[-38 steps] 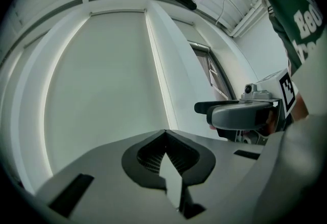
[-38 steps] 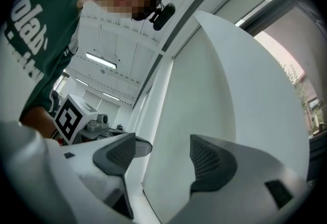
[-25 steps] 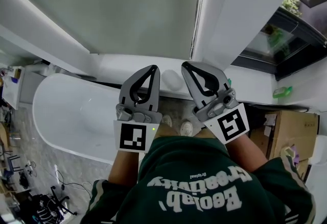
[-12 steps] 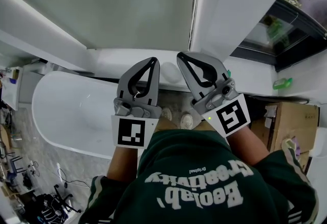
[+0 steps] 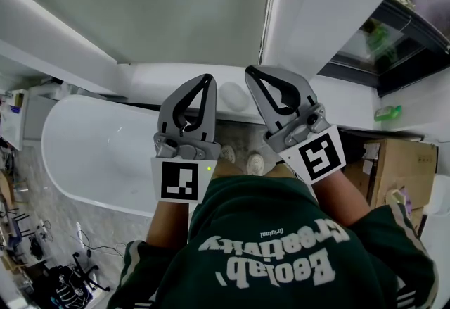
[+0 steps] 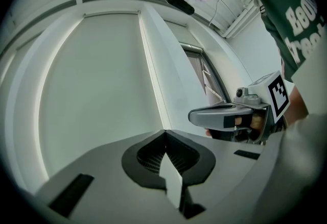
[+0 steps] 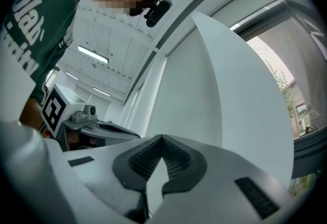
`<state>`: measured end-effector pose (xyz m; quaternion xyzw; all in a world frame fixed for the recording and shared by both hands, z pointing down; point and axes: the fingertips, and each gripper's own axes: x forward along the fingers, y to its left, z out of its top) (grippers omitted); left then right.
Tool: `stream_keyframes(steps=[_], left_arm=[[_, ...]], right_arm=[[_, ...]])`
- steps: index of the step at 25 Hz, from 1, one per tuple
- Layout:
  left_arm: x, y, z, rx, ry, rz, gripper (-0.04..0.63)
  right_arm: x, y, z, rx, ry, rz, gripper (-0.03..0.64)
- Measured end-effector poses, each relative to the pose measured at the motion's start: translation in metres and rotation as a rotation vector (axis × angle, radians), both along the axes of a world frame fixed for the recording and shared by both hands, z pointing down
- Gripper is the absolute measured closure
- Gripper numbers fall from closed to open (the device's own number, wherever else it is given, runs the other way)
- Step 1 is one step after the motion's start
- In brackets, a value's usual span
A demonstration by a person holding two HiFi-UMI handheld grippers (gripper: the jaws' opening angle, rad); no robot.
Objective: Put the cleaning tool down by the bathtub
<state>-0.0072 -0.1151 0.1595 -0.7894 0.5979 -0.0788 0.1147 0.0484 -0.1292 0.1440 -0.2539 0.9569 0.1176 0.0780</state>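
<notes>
tho only head view has bathtub [image 5: 88, 149], gripper views show jaws shut

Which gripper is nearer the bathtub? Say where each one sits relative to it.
Left. In the head view the left gripper shows right at the bathtub's right-hand end. The right gripper is beside it, farther right, off the tub.

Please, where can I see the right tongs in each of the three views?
Head view: right tongs just right of centre, shut, above the green shirt.
Left gripper view: right tongs at middle right, seen side on, below the green shirt.
Right gripper view: right tongs at bottom centre, tips together.
Shared landmark: the green shirt, top left here.
</notes>
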Motion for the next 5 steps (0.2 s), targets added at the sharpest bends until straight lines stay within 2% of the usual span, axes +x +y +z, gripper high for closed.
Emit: stream_keyframes(steps=[5], left_arm=[[-0.0003, 0.0014, -0.0022, 0.015, -0.002, -0.002, 0.586]], right_arm=[[0.0014, -0.0041, 0.0034, -0.009, 0.004, 0.014, 0.601]])
